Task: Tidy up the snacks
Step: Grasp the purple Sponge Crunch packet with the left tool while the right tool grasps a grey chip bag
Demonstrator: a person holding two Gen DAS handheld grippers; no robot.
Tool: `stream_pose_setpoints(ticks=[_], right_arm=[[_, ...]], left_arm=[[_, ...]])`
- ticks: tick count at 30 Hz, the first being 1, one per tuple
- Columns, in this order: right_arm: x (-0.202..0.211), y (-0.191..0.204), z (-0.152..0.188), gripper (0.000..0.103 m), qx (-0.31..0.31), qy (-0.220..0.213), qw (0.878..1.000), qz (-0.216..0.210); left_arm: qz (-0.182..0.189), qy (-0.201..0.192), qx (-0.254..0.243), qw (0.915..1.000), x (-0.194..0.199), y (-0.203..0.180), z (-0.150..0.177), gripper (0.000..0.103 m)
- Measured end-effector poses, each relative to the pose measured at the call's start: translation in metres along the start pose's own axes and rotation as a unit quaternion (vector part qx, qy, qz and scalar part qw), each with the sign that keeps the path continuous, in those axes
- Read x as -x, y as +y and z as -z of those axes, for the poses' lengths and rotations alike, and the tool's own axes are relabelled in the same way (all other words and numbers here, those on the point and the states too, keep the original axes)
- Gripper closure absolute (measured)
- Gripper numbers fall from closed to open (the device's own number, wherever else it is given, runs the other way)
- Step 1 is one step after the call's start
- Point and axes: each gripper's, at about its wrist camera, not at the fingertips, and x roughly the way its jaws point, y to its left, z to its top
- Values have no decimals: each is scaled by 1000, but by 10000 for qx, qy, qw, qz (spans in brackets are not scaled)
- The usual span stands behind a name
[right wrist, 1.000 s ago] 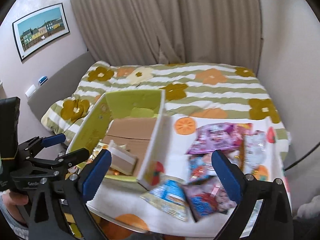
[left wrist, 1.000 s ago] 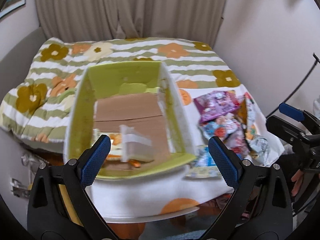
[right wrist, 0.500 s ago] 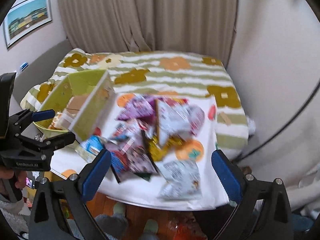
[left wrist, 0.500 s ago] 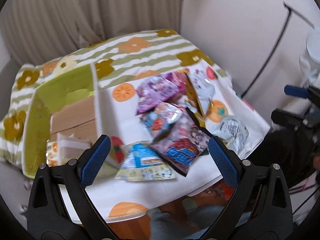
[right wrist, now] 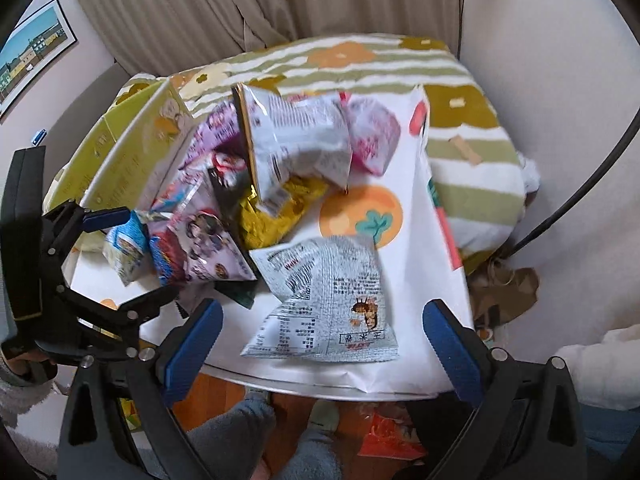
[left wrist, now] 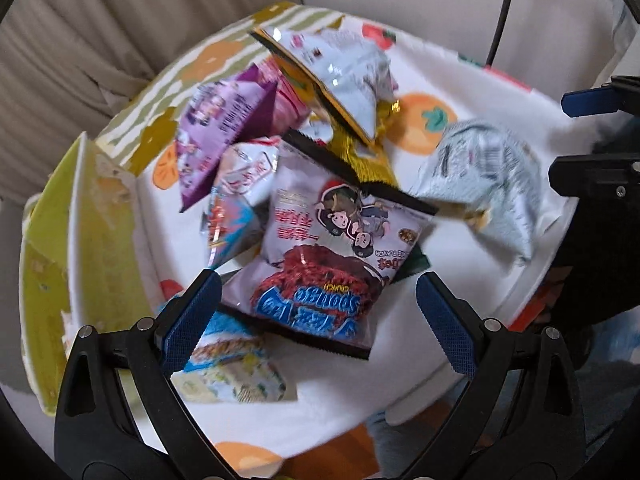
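Both cameras are now looking down on the heap of snack bags, where a second ago they were facing the green box (left wrist: 52, 248); the person is swinging away from the box and onto the pile, which suggests the next pick is being chosen.

The left tongs (left wrist: 318, 316) are hovering with their blue pads wide apart and nothing between them, right over the chocolate sponge bag (left wrist: 320, 256) that is lying on top of the heap. The right tongs (right wrist: 322, 350) are likewise standing apart and empty, framing the grey-white bag (right wrist: 324, 300) that is sitting alone at the near edge of the bench (right wrist: 424, 240).

The remaining bags are lying jumbled and overlapping between the two, a gold one (right wrist: 276, 212) underneath. The box is standing at the left edge of the bench, just beside the pile, so each bag is facing only a short carry. Most of the sorting is probably still ahead.
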Motion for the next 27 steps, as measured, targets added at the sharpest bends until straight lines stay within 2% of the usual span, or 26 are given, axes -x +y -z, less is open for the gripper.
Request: stream_pose_setpoints(ticks=[4, 12, 17, 23, 27], right_arm=[[-25, -4, 3, 3, -9, 106, 9999, -97], [-58, -7, 3, 3, 10, 315, 9993, -190], [-69, -6, 1, 3, 176, 378, 9991, -61], [-80, 2, 0, 3, 346, 503, 9981, -1], [-86, 5, 0, 3, 350, 543, 9979, -19]], left_arm=[[-78, 71, -104, 9999, -21, -4, -3, 7], [-76, 257, -263, 9993, -46, -6, -4, 18], [-173, 341, -466, 9982, -54, -6, 0, 34], [-145, 327, -429, 9984, -52, -2, 0, 47], [-151, 329, -430, 9984, -49, -3, 0, 49]])
